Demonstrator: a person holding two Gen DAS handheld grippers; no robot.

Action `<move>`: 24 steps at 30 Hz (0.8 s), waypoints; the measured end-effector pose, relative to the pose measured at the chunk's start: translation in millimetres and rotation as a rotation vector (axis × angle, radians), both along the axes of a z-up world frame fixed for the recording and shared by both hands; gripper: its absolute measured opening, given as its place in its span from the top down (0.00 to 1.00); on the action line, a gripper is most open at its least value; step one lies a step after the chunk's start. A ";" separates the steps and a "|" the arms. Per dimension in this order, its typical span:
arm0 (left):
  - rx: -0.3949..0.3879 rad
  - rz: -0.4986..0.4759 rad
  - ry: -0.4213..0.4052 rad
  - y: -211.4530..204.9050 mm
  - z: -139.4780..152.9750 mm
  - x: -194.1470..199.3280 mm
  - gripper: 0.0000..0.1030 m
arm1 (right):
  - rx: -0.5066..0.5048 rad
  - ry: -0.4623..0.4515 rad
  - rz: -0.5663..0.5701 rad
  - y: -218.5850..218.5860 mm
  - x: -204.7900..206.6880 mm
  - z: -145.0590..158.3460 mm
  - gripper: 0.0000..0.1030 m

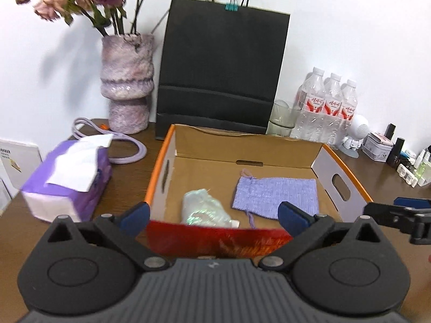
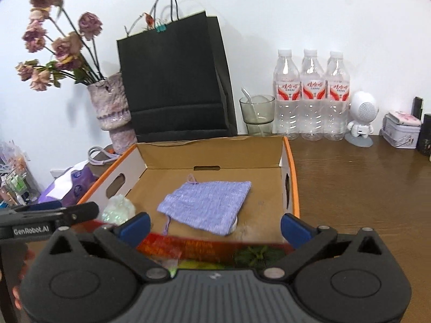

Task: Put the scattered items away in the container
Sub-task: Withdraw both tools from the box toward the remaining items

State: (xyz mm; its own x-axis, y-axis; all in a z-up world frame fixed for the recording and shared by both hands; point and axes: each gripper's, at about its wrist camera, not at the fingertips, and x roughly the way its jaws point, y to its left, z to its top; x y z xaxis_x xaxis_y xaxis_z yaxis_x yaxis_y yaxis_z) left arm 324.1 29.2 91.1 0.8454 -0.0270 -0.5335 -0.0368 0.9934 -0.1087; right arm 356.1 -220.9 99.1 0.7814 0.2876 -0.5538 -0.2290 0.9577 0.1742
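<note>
Left wrist: black bag stands directly behind cardboard box.

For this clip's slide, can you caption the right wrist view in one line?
Open right gripper hovers at the near edge of the cardboard box, which holds a lilac knit pouch and an iridescent wrapped bundle.

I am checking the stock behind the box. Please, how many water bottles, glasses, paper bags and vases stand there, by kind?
Water bottles: 3
Glass: 1
Black paper bag: 1
Vase: 1
Total: 6
</note>
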 end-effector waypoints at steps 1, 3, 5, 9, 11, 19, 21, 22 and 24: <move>0.005 -0.003 -0.006 1.3 1.5 -7.8 0.00 | -0.005 -0.007 0.004 -0.9 -7.7 0.8 0.00; 0.016 -0.012 -0.011 3.7 3.5 -23.5 0.00 | -0.019 -0.019 0.014 -1.2 -22.6 1.4 0.00; 0.020 -0.028 -0.010 5.7 3.5 -37.5 0.00 | -0.037 -0.029 0.027 -0.3 -37.5 0.2 0.00; 0.020 -0.069 0.000 5.8 -1.5 -64.1 0.00 | -0.066 -0.039 0.055 1.4 -66.1 -7.9 0.00; 0.013 -0.095 0.009 5.0 -7.1 -76.7 0.00 | -0.072 -0.037 0.066 0.8 -79.7 -14.2 0.00; -0.027 -0.150 0.055 -1.0 -34.1 -114.5 0.00 | -0.061 -0.008 0.046 -9.9 -122.3 -42.8 0.00; -0.020 -0.157 0.051 -6.5 -37.8 -120.0 0.00 | -0.063 -0.003 0.035 -11.5 -130.2 -49.5 0.00; -0.014 -0.164 0.047 -9.6 -39.1 -121.7 0.00 | -0.065 0.000 0.032 -12.1 -133.7 -52.7 0.00; -0.003 -0.178 0.045 -16.1 -40.5 -121.8 0.00 | -0.066 0.008 0.026 -12.9 -138.7 -57.9 0.00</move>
State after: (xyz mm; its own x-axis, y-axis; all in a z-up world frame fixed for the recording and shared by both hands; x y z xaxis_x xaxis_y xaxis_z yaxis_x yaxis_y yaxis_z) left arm 202.3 13.0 50.6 0.8022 -0.1756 -0.5706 0.1343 0.9844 -0.1141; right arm 217.4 -233.8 41.2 0.7697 0.2702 -0.5784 -0.2526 0.9610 0.1128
